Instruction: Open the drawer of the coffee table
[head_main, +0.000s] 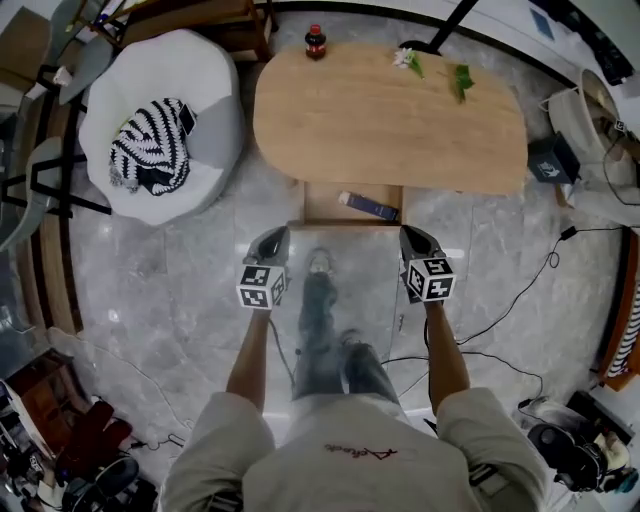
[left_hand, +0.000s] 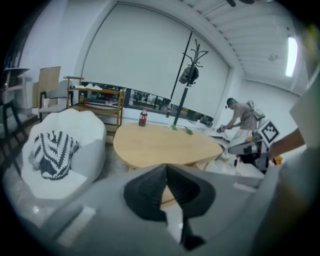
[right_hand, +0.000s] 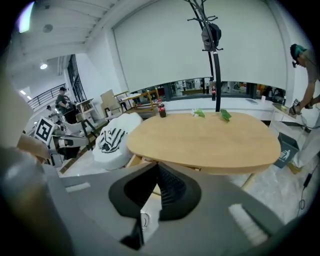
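Observation:
The oval wooden coffee table (head_main: 390, 115) stands ahead of me. Its drawer (head_main: 322, 203) sticks out from under the near edge, and a dark blue flat item (head_main: 368, 206) lies in it. My left gripper (head_main: 271, 244) and right gripper (head_main: 417, 242) hang side by side above the floor, short of the drawer and apart from it. Both are shut with nothing between the pads. In the left gripper view the left gripper (left_hand: 166, 168) points at the table (left_hand: 165, 145). In the right gripper view the right gripper (right_hand: 156, 168) points at the table (right_hand: 210, 137) from above.
A white beanbag (head_main: 205, 120) with a striped cloth (head_main: 150, 148) sits left of the table. A cola bottle (head_main: 315, 42) and green sprigs (head_main: 462, 78) stand on the top. Cables (head_main: 520, 290) run over the marble floor at the right. A person (left_hand: 241, 116) bends over far off.

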